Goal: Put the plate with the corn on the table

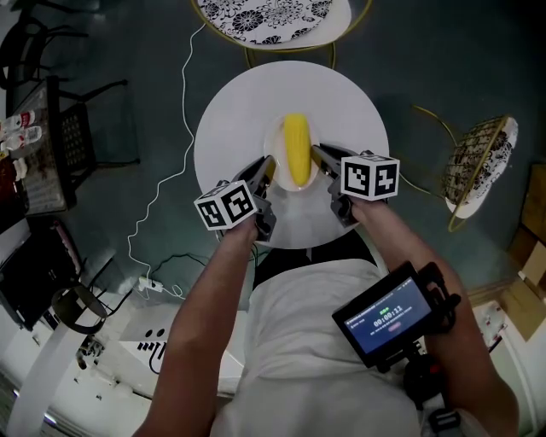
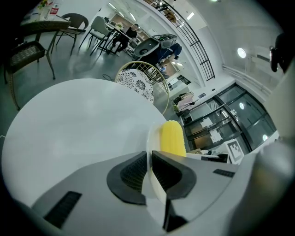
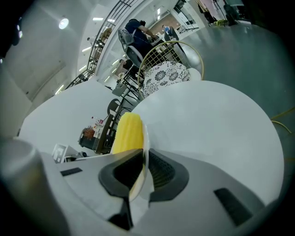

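We hold the plate (image 1: 275, 139) by two opposite rims, one claw on each side, over the middle of the round white worktop (image 1: 247, 94), just above the centre of the head view. The corn (image 1: 296, 150) lies lengthwise along the plate's middle, between the two claws and touching neither.

The left claw (image 1: 268, 166) comes in from the lower left of the frame. In the left gripper view, this left claw (image 2: 150, 157) is closed down to a thin slit, its ribbed dark pads (image 2: 132, 173) pressed on either face of the plate's pale rim (image 2: 149, 138). The corn (image 2: 173, 138) stands just beyond the pads, and the worktop (image 2: 78, 124) fills the frame's left half.

The right claw (image 1: 318, 154) reaches in from the right of the plate. In the right gripper view, the right claw (image 3: 144, 159) is likewise nearly closed, pinching the plate's edge (image 3: 145, 132), with the corn (image 3: 128, 133) just past it at centre left and the worktop (image 3: 207, 120) spreading to the right.

We cannot tell whether the plate's underside touches the worktop.

A patterned chair (image 1: 273, 17) stands at the top edge of the head view, and another chair (image 1: 482, 158) at the right.
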